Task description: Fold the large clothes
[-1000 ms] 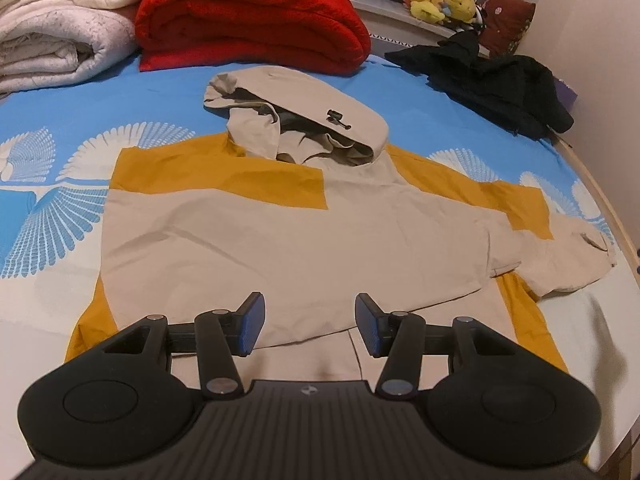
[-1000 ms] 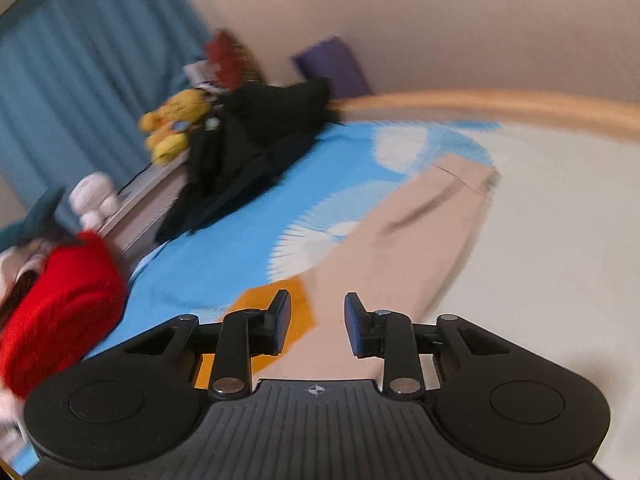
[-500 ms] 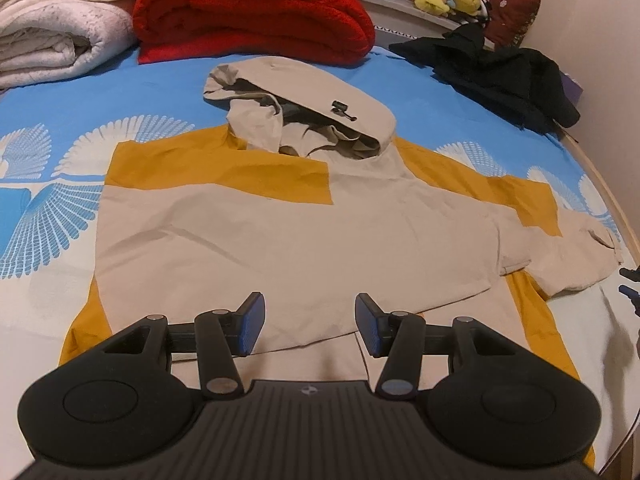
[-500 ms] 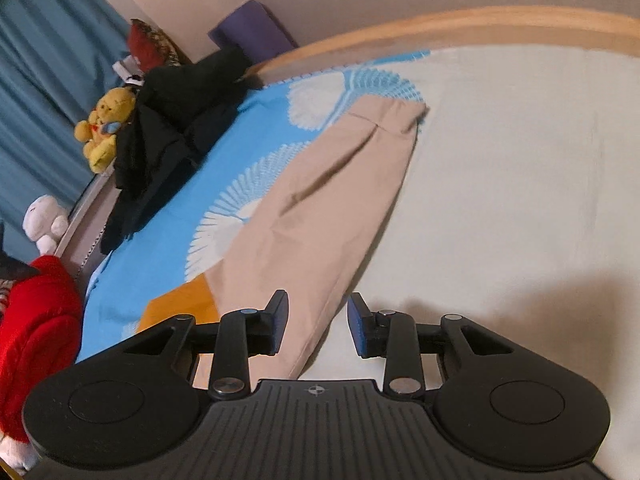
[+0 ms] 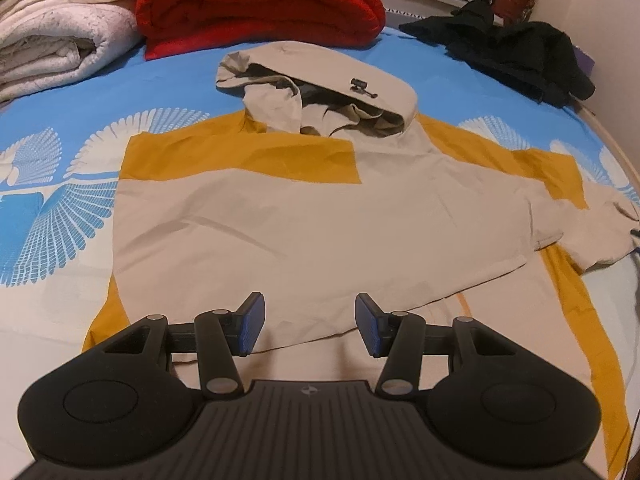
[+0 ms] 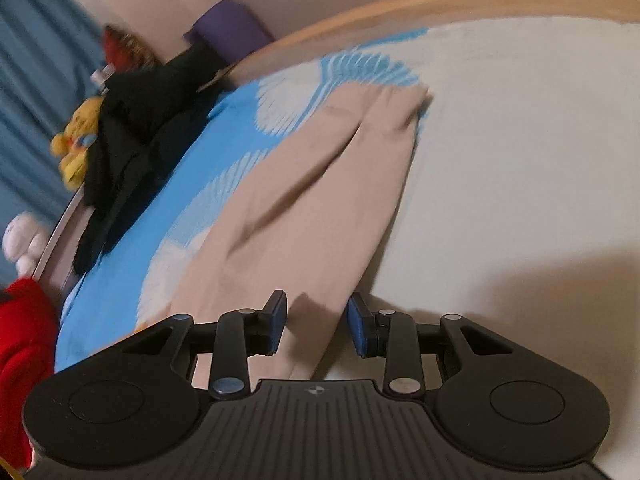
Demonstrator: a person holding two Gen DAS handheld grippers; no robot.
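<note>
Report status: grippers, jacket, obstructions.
Left gripper, right gripper open, empty. Beige-and-mustard hooded jacket flat on bed, beige sleeve stretched out. Nothing obstructing.

Both grippers: matte black ribbed body, round side discs, silver pivot screws, blue-padded fingers.

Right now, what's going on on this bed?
A person with a gripper in each hand is starting to fold a beige and mustard hooded jacket spread flat on the bed. The left gripper hangs open over the jacket's lower hem, holding nothing. The right gripper is open over the outstretched right sleeve, near its edge, not gripping it. One side panel looks already folded across the front; the sleeve is not yet folded in.
</note>
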